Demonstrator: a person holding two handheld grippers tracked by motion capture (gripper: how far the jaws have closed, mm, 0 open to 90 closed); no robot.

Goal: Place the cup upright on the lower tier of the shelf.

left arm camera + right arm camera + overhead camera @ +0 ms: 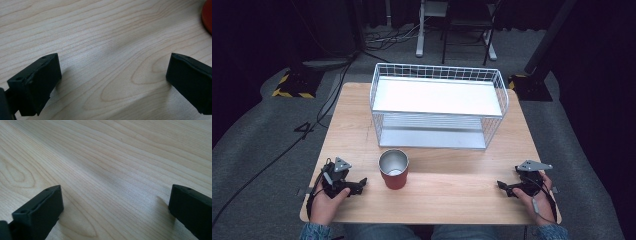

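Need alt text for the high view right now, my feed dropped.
A red cup stands upright on a wooden table in front of a white wire rack. The left gripper rests open beside the cup, the right gripper near the table's right edge, each held by a hand.

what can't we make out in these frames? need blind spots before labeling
- Red metal-lined cup: the left gripper view cuts it at the top right edge, leaving a red sliver.
- White wire two-shelf rack: the upper shelf hides most of the lower shelf in the high view.
- Left gripper and right gripper: jaws too small in the high view.
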